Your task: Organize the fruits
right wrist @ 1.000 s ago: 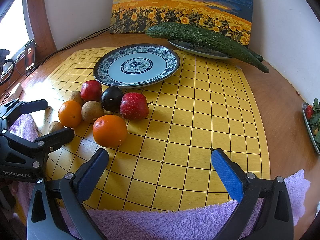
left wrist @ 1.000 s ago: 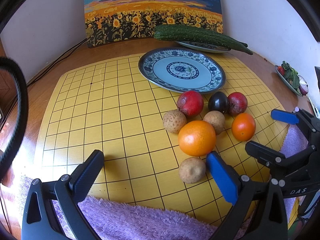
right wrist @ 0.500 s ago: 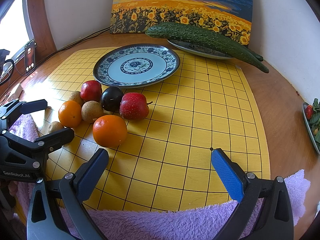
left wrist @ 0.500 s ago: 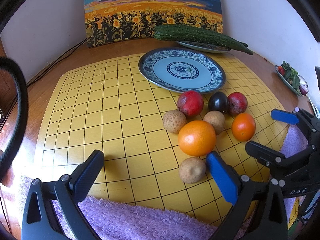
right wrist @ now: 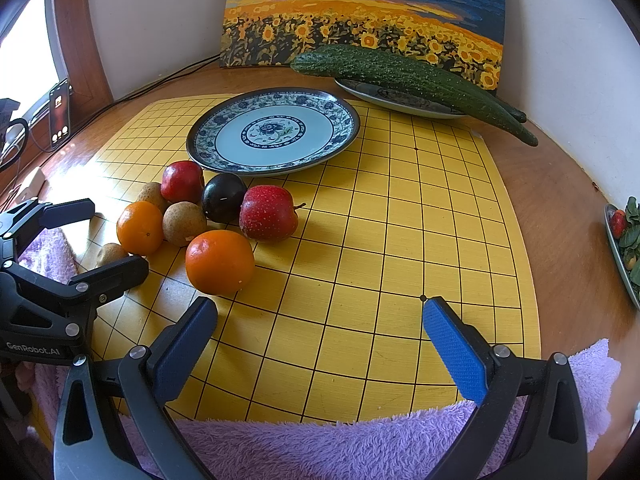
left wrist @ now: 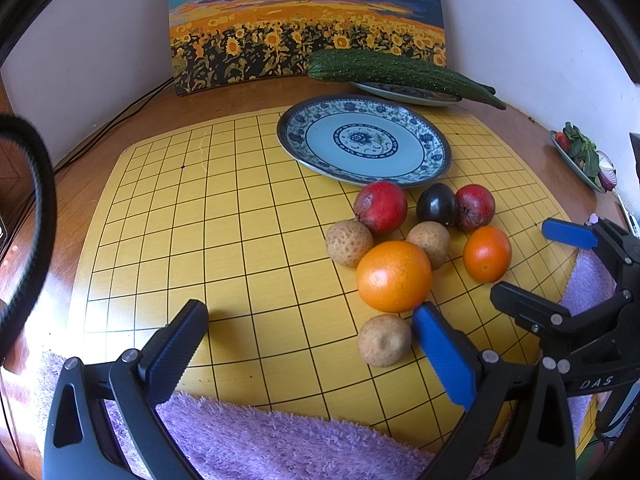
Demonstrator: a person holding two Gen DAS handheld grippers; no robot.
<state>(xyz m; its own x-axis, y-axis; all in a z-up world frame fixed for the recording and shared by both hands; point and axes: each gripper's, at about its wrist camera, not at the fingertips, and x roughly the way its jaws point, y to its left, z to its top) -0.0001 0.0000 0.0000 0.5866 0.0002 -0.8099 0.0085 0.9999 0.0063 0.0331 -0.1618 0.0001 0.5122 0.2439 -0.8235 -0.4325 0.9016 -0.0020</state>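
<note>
Fruits lie bunched on the yellow grid board [left wrist: 224,240], just in front of the blue patterned plate [left wrist: 434,140], which holds nothing: a big orange [left wrist: 394,276], a smaller orange [left wrist: 487,253], two red apples [left wrist: 381,207], a dark plum [left wrist: 437,205] and three brown round fruits [left wrist: 349,243]. The left gripper [left wrist: 312,340] hovers over the board's near edge, jaws wide apart and holding nothing; the nearest brown fruit [left wrist: 384,340] sits just inside its blue finger. The right gripper [right wrist: 320,336] is likewise wide open with nothing in it. Only the right view shows a phone [right wrist: 60,120] by the window; both show the cucumber [right wrist: 408,80] on a second plate [right wrist: 400,98] and the purple towel [right wrist: 320,452] on the worktop [right wrist: 560,200].
</note>
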